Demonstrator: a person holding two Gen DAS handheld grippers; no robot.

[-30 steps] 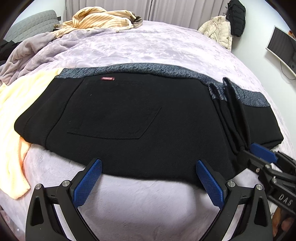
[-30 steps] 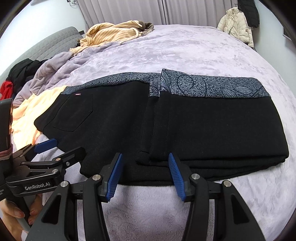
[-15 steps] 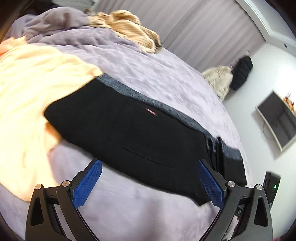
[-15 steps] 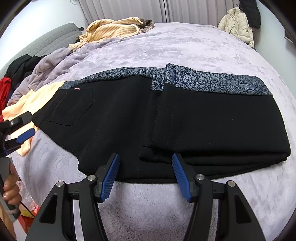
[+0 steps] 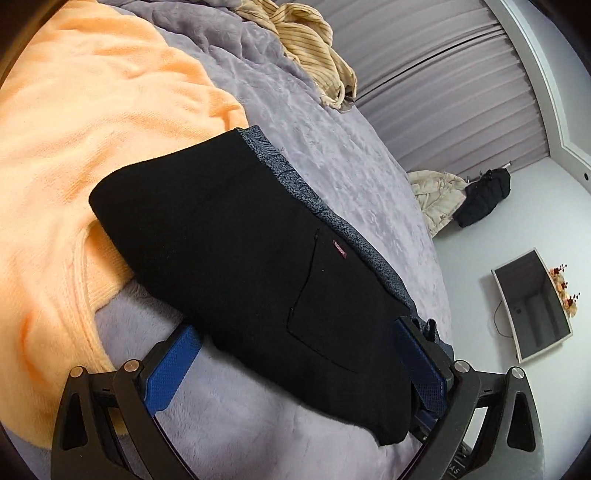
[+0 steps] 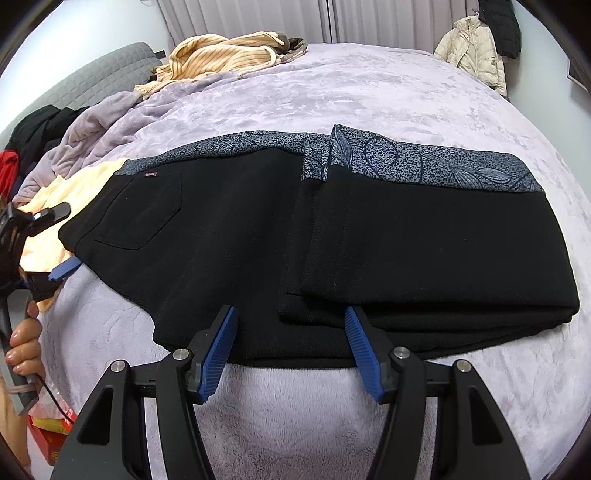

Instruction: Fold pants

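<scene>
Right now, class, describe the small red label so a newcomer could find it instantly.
Start at the purple bed, then the black pants spread across it. Near their left end sits the red label, just above the pocket, the only red on them.

"What fills most of the room?"

"A bed (image 6: 369, 96) under a lilac plush cover, with a grey quilted headboard (image 6: 92, 74) at its left end. A striped yellow garment (image 6: 221, 55) lies crumpled at the far edge, an orange blanket (image 5: 74, 147) spreads over the left side, and black and red clothes (image 6: 22, 147) are heaped by the headboard."

"And behind it?"

"Pale pleated curtains (image 6: 277, 18) cover the far wall. In the corner a cream jacket (image 6: 472, 48) and a black coat (image 6: 502, 22) hang against a white wall (image 5: 535, 221). A curved monitor (image 5: 532, 302) stands by that wall, dried flowers (image 5: 563, 284) beside it. The light is soft and even."
</scene>
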